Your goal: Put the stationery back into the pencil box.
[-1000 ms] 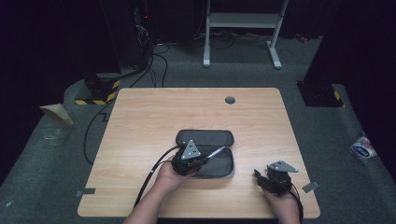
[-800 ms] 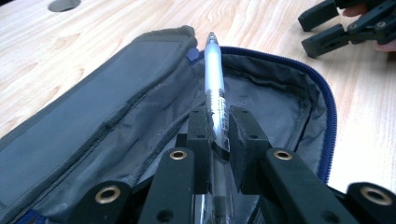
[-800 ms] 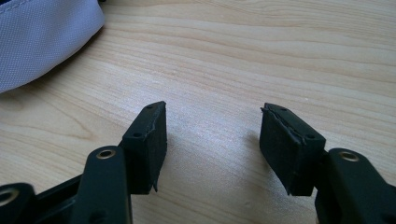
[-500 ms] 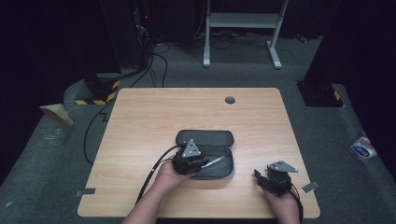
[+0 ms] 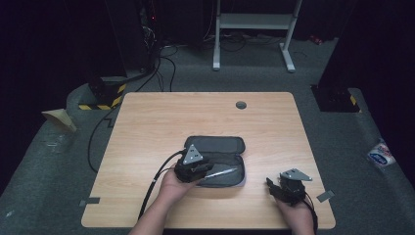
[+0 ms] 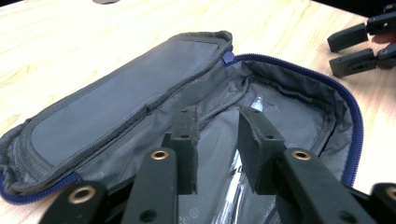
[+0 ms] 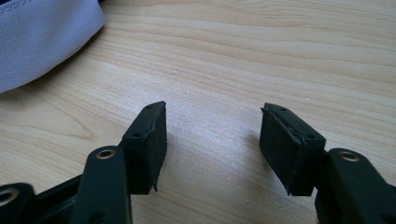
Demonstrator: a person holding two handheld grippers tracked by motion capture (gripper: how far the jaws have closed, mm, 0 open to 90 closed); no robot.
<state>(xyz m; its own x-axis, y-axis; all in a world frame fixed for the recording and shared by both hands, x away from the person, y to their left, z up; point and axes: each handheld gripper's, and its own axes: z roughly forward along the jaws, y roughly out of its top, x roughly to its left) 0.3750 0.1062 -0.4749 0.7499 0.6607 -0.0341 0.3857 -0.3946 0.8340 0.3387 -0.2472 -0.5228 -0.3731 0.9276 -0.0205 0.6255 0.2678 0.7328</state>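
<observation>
A grey zip pencil case (image 5: 215, 145) (image 6: 121, 93) lies open in the middle of the wooden table (image 5: 161, 122), its flap folded back. A silver pen (image 5: 222, 172) (image 6: 256, 103) lies in its open half. My left gripper (image 5: 204, 170) (image 6: 218, 114) hangs just over that half. Its jaws have just been opening and stand a little apart, with the pen below them and untouched. My right gripper (image 5: 270, 186) (image 7: 214, 109) rests open on bare wood to the right of the case (image 7: 42, 37), nothing between its jaws.
A round grommet hole (image 5: 241, 105) sits near the table's far edge. The front edge lies close under both hands. Cables (image 5: 161, 58) and a white stand (image 5: 254, 22) are on the floor behind. My right gripper (image 6: 359, 46) also shows beyond the case.
The pen, held tilted at my left gripper's tips a second ago, now lies in the case. The left jaws have parted. The right gripper has kept still.
</observation>
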